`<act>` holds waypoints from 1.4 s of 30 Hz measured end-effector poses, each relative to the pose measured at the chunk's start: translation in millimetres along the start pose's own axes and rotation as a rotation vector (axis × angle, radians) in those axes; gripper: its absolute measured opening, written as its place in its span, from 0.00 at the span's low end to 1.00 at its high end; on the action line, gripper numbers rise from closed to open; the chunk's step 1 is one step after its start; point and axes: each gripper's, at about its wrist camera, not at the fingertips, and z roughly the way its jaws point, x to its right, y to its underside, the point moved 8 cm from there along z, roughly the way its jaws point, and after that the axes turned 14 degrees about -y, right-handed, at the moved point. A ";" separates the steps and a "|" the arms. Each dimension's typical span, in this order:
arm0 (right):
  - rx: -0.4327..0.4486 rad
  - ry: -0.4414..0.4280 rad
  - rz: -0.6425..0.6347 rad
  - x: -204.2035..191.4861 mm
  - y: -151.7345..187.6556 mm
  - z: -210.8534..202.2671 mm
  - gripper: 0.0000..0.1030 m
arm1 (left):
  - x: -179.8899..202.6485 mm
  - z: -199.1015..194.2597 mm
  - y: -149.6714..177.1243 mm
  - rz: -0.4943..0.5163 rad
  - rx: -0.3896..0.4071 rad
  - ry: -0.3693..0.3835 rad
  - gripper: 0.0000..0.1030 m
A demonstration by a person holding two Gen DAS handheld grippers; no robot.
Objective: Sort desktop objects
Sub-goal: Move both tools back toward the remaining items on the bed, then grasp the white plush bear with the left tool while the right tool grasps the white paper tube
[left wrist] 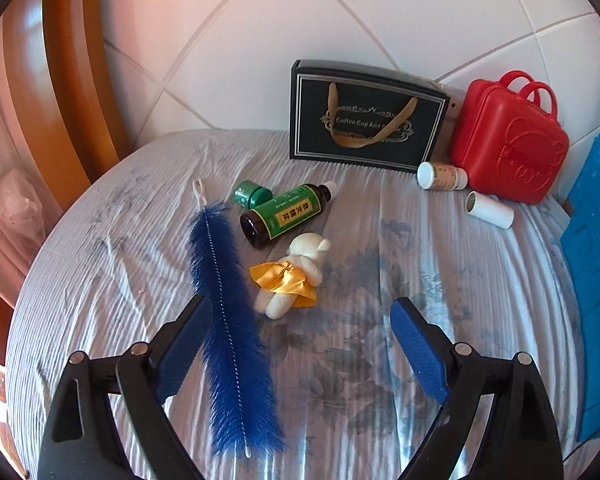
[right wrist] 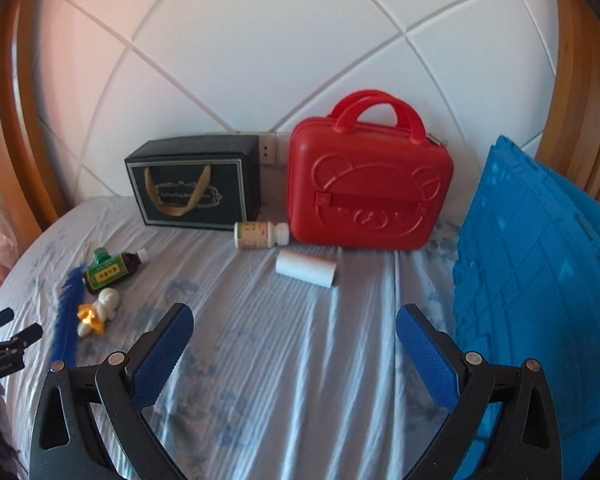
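Note:
On the blue-patterned sheet lie a long blue bottle brush, a brown bottle with a green label, a green cap, a small white bear in a yellow skirt, a white pill bottle and a white paper roll. My left gripper is open and empty, the brush running past its left finger, the bear just ahead. My right gripper is open and empty over bare sheet, the roll and pill bottle ahead. The left gripper's tips show at the right view's left edge.
A black gift box with gold ribbon and a red bear-embossed case stand against the white padded headboard. A blue plastic crate stands at the right edge, close to my right finger. A wooden frame curves at the left.

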 end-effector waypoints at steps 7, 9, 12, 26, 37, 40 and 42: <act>-0.104 0.040 0.044 60.6 7.1 106.7 1.00 | 18.7 91.7 -6.0 0.040 -0.105 -0.033 0.89; -0.140 0.040 0.063 77.8 9.3 134.7 1.00 | 24.8 113.1 -6.8 0.053 -0.135 -0.044 0.89; -0.169 0.018 0.079 97.1 8.9 173.2 1.00 | 32.3 142.5 -2.8 0.058 -0.193 -0.046 0.86; -0.285 -0.139 0.091 110.8 20.5 273.9 1.00 | 43.8 164.2 -0.8 -0.008 -0.227 -0.065 0.53; -0.298 -0.336 -0.066 -8.6 42.4 232.6 1.00 | 98.5 157.4 -22.9 -0.035 -0.211 0.025 0.52; -0.264 -0.195 -0.115 10.3 33.7 223.4 1.00 | 110.7 167.1 -26.4 -0.018 -0.223 0.025 0.52; -0.274 -0.163 -0.072 28.8 24.0 227.6 1.00 | 116.5 172.3 -25.1 -0.013 -0.232 0.027 0.52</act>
